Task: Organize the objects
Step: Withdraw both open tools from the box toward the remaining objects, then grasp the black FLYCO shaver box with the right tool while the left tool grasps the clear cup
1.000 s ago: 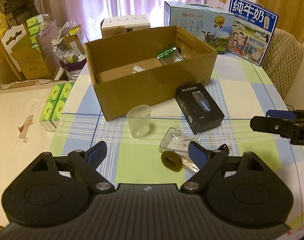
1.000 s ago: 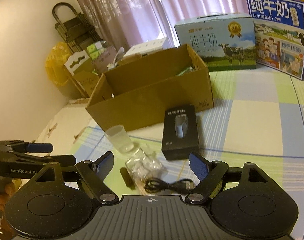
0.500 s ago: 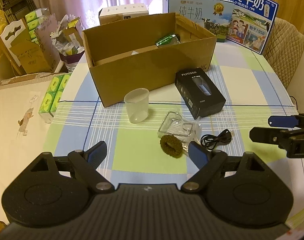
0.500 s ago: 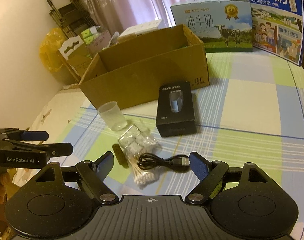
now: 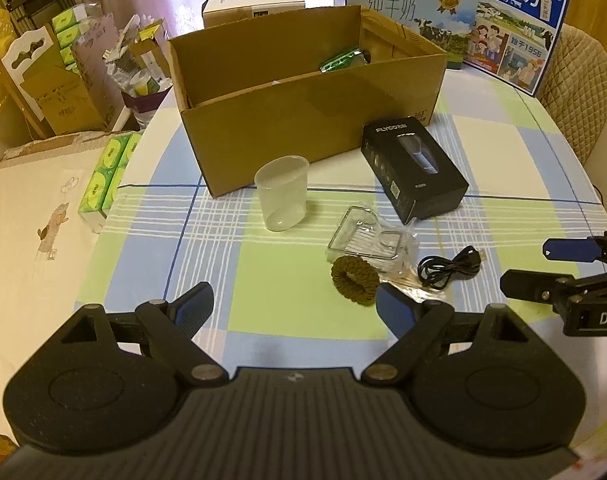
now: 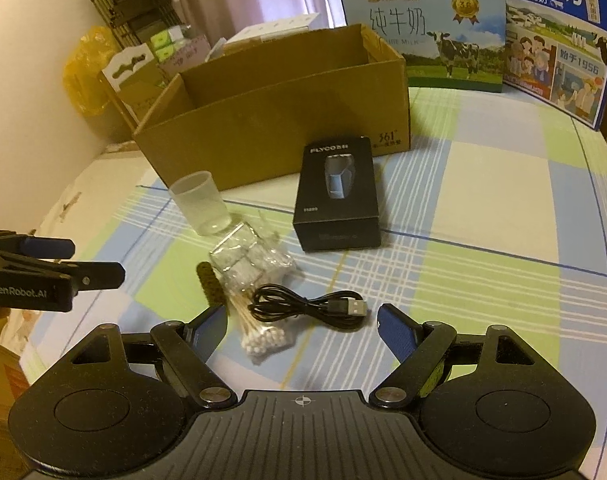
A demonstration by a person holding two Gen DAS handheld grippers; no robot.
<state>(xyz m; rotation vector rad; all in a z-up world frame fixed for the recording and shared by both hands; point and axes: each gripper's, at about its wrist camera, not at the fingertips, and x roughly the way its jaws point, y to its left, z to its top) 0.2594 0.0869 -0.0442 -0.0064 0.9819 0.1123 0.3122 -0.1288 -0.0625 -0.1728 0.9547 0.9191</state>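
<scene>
An open cardboard box [image 5: 303, 120] [image 6: 275, 120] stands at the table's far side with a green packet [image 5: 339, 61] inside. In front lie a black shaver box [image 5: 415, 168] [image 6: 337, 192], a clear plastic cup [image 5: 282, 193] [image 6: 201, 203], a clear bag [image 5: 369, 240] [image 6: 249, 258], a brown hair tie [image 5: 354, 275] [image 6: 208, 284], a black USB cable [image 5: 449, 268] [image 6: 307, 306] and cotton swabs [image 6: 259, 330]. My left gripper [image 5: 293, 308] is open and empty, near the hair tie. My right gripper [image 6: 301, 326] is open and empty, just short of the cable.
Two milk cartons [image 5: 443, 8] [image 6: 423, 32] stand behind the box. Green tissue packs [image 5: 107, 176] lie off the table's left edge. Clutter and boxes [image 5: 63, 72] fill the far left. A padded chair [image 5: 579, 92] stands at the right.
Both grippers have pulled back and risen from the objects; more of the table shows. Both stay open. No object has moved.
</scene>
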